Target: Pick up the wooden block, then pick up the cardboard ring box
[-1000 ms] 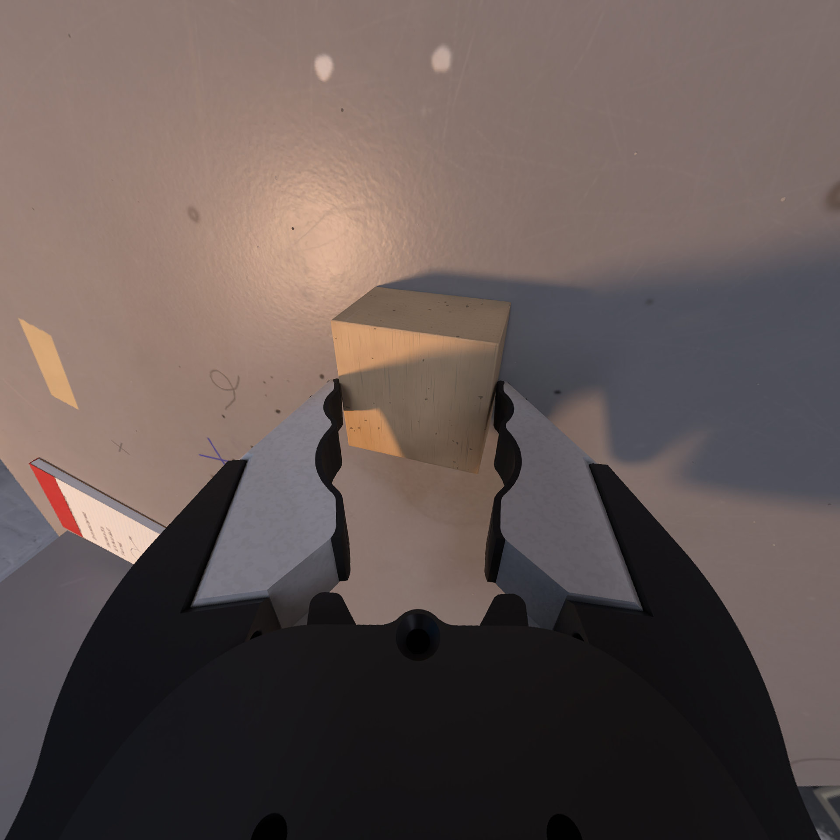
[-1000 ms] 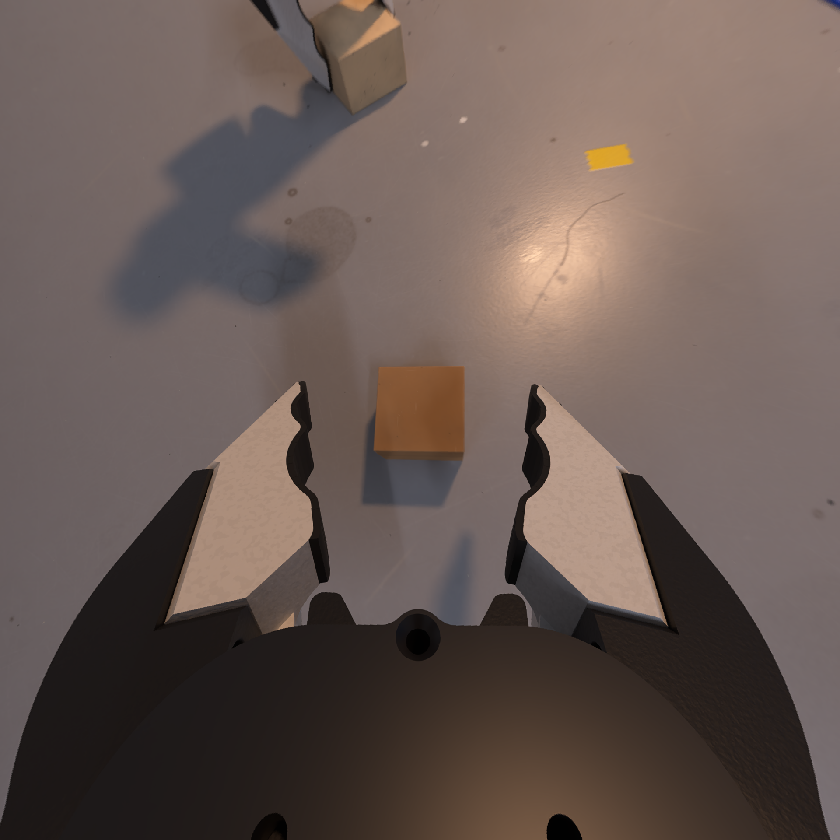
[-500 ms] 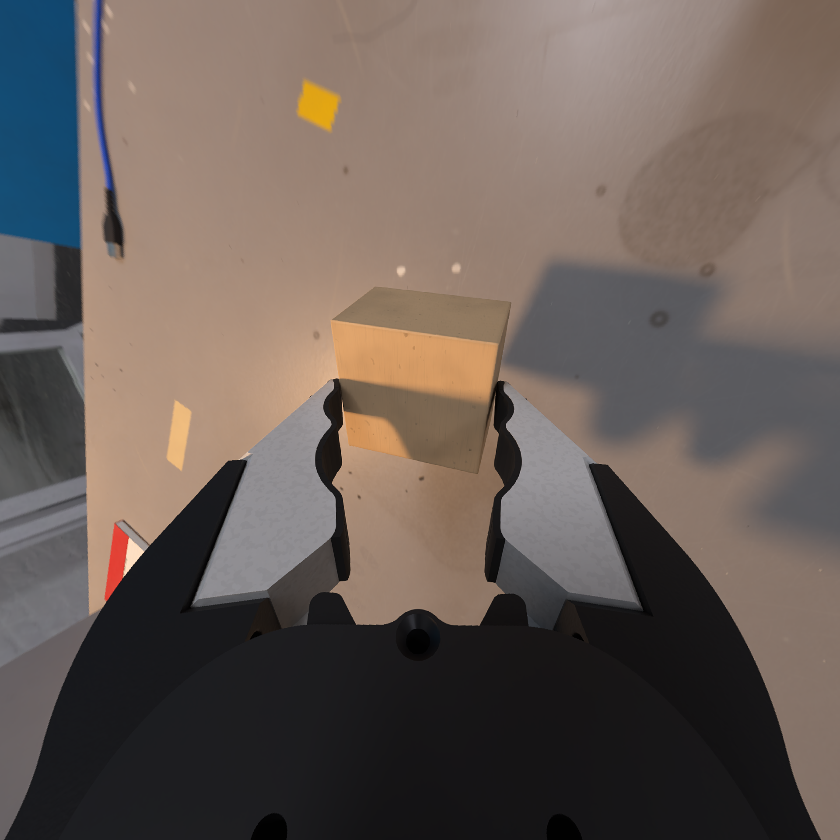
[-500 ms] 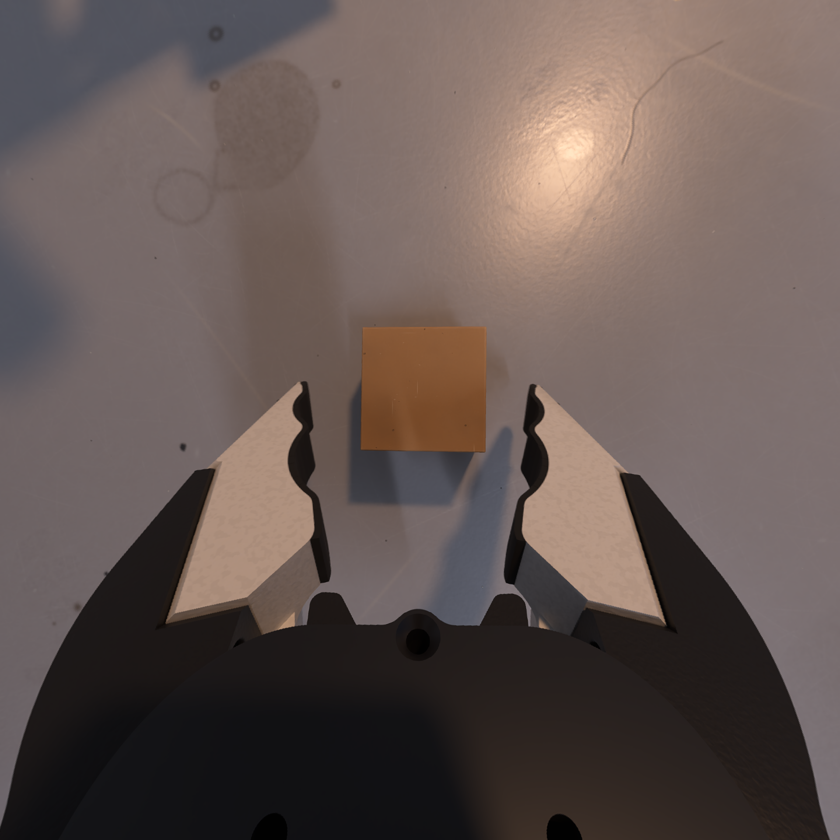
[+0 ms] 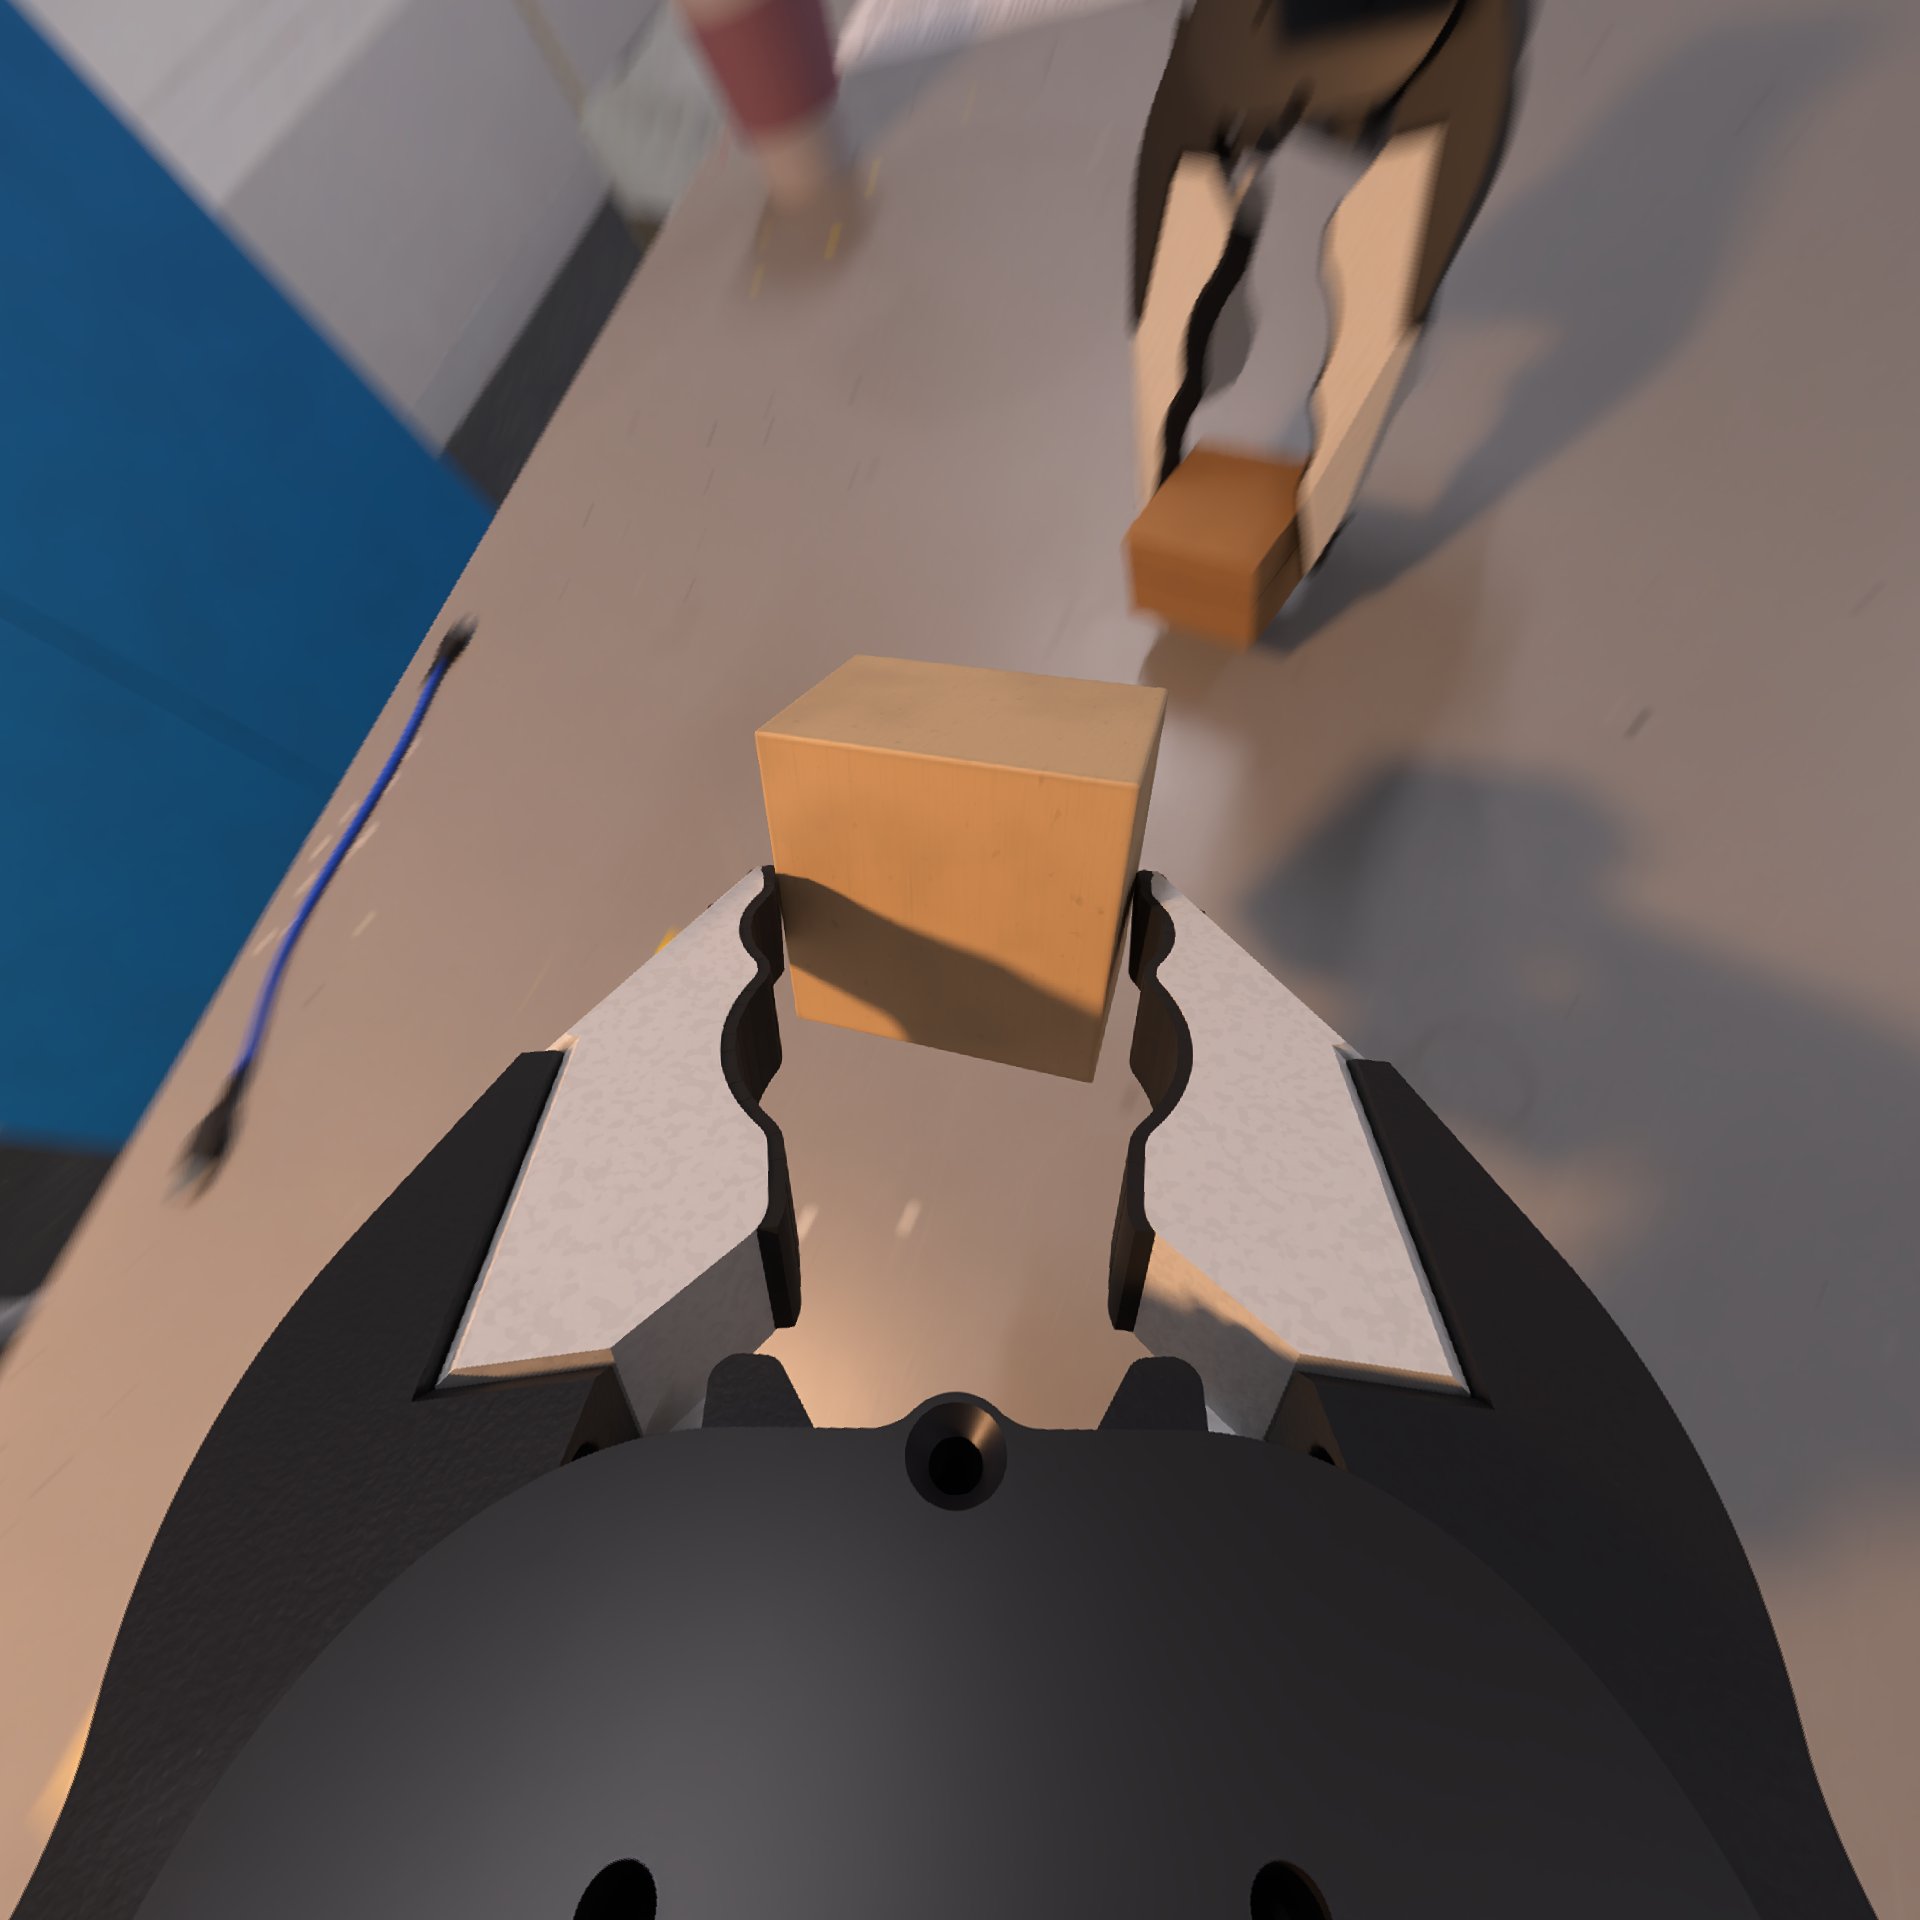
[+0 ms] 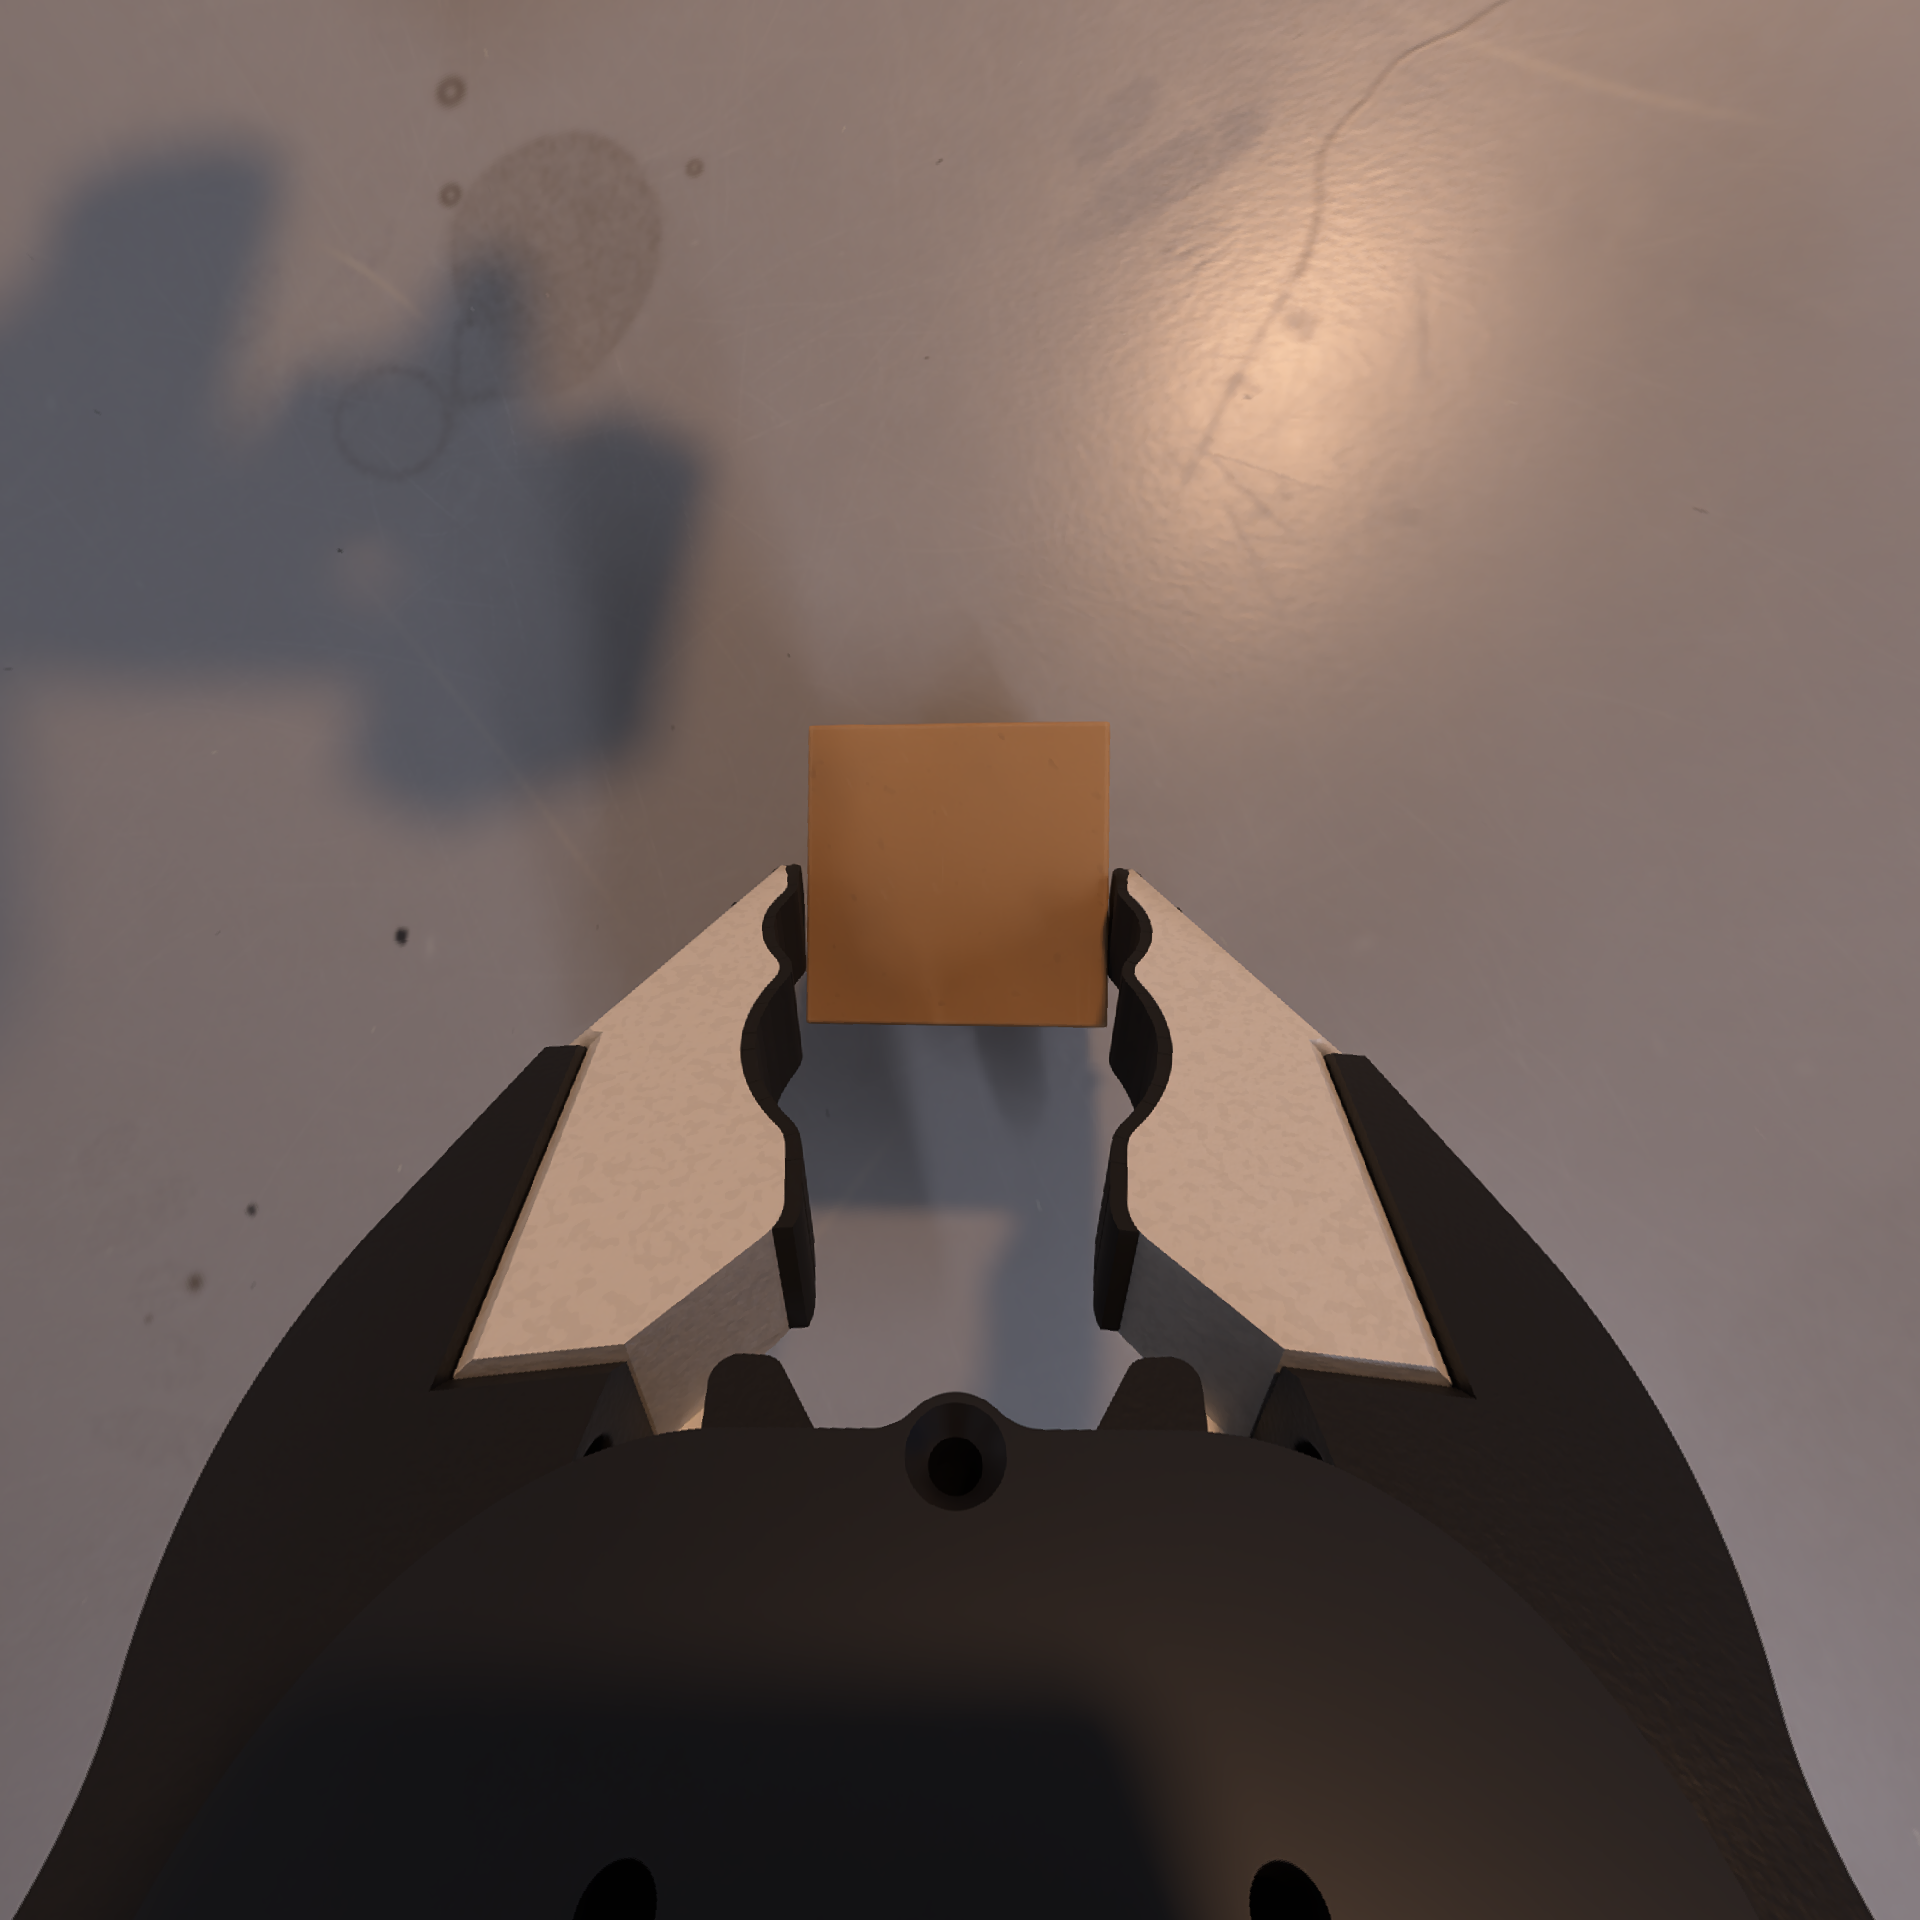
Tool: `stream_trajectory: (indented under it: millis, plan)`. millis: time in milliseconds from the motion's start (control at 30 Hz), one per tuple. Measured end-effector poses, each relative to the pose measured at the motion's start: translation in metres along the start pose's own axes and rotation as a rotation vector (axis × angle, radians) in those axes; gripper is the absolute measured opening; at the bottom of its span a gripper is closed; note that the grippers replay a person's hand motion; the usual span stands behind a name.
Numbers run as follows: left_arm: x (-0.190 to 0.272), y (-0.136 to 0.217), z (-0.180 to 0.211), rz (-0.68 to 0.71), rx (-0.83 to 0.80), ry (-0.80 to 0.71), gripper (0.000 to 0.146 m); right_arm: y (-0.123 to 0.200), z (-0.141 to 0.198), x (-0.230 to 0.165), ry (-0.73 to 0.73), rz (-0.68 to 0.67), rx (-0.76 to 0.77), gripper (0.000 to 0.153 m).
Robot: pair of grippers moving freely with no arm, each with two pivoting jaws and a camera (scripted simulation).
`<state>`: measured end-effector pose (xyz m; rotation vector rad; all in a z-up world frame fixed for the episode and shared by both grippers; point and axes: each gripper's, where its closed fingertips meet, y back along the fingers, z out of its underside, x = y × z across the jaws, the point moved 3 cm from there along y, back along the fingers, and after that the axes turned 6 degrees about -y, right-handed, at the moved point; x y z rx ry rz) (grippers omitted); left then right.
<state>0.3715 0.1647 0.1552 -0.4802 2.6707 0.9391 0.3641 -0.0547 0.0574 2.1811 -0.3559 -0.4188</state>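
Note:
My left gripper (image 5: 951, 904) is shut on the wooden block (image 5: 956, 842), a light tan cube held between the fingertips above the table. My right gripper (image 6: 954, 914) is shut on the cardboard ring box (image 6: 956, 873), a small orange-brown box whose square top faces the camera. The table shows just beyond it. In the left wrist view the right gripper (image 5: 1242, 457) shows blurred at the upper right, its fingers on either side of the ring box (image 5: 1210, 540) on the table.
The grey table (image 5: 935, 436) has a blue cable (image 5: 322, 883) lying near its left edge. A blue panel (image 5: 156, 520) lies beyond that edge. A blurred dark red object (image 5: 774, 73) stands at the far end. Stains and gripper shadows mark the table (image 6: 1455, 623).
My left gripper has lifted and swung with the wooden block, so the far table and the right gripper came into view. My right gripper moved down and closed its fingers on the ring box.

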Motion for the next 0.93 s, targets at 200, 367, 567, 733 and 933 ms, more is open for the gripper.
stream_trajectory:
  millis: [200,367,567,733,933]
  plan:
    - [0.028,-0.072,-0.028,0.109,0.241,0.122,0.068,0.063,0.007,0.016,-0.072,0.019,0.161,0.059]
    - [0.042,-0.099,-0.020,0.202,0.254,0.172,0.068,0.096,0.008,0.020,-0.088,0.031,0.287,0.059]
    - [0.043,-0.100,-0.022,0.244,0.306,0.207,0.068,0.093,0.008,0.020,-0.071,0.037,0.259,0.059]
    - [0.049,-0.106,-0.018,0.269,0.290,0.199,0.068,0.083,0.007,0.019,-0.056,0.034,0.222,0.059]
    - [0.051,-0.112,-0.014,0.277,0.266,0.189,0.068,0.078,0.008,0.018,-0.049,0.035,0.191,0.059]
